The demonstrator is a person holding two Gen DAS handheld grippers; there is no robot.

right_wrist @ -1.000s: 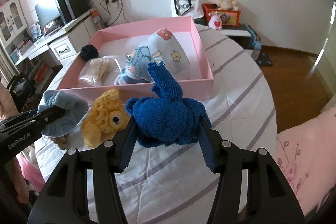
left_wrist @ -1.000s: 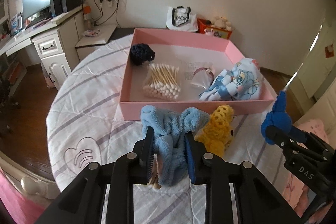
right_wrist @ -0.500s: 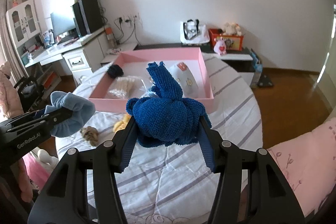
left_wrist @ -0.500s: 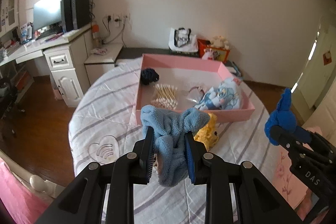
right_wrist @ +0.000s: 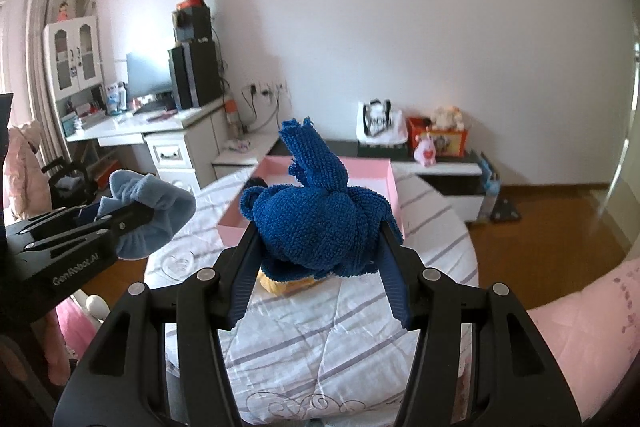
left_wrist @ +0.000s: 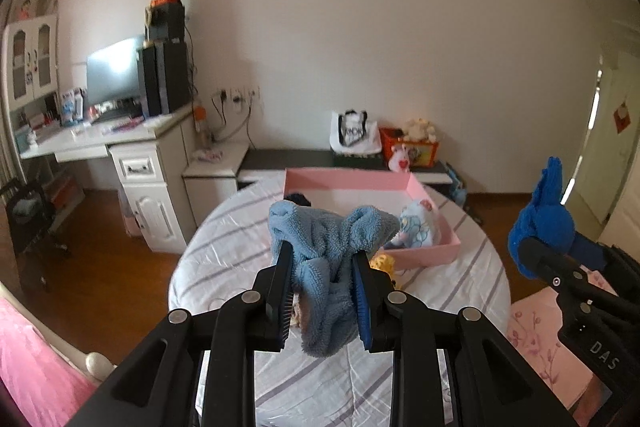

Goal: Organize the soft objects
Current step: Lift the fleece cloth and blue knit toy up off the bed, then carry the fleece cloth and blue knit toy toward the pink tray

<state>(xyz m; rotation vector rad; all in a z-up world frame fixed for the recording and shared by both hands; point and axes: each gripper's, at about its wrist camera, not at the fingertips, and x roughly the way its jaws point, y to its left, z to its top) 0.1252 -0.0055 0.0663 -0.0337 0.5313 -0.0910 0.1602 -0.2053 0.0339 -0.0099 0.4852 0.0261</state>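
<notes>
A light blue cloth [left_wrist: 326, 267] is pinched in the left gripper [left_wrist: 323, 291], centre frame; a dark blue cloth [right_wrist: 316, 223] is clamped in the right gripper [right_wrist: 320, 255]. Both are held above the bed [left_wrist: 224, 259]. Judged mid-carry; next, each is to be lowered into the pink box [left_wrist: 428, 255] behind. A desk [left_wrist: 100, 143] is seen at left.
</notes>
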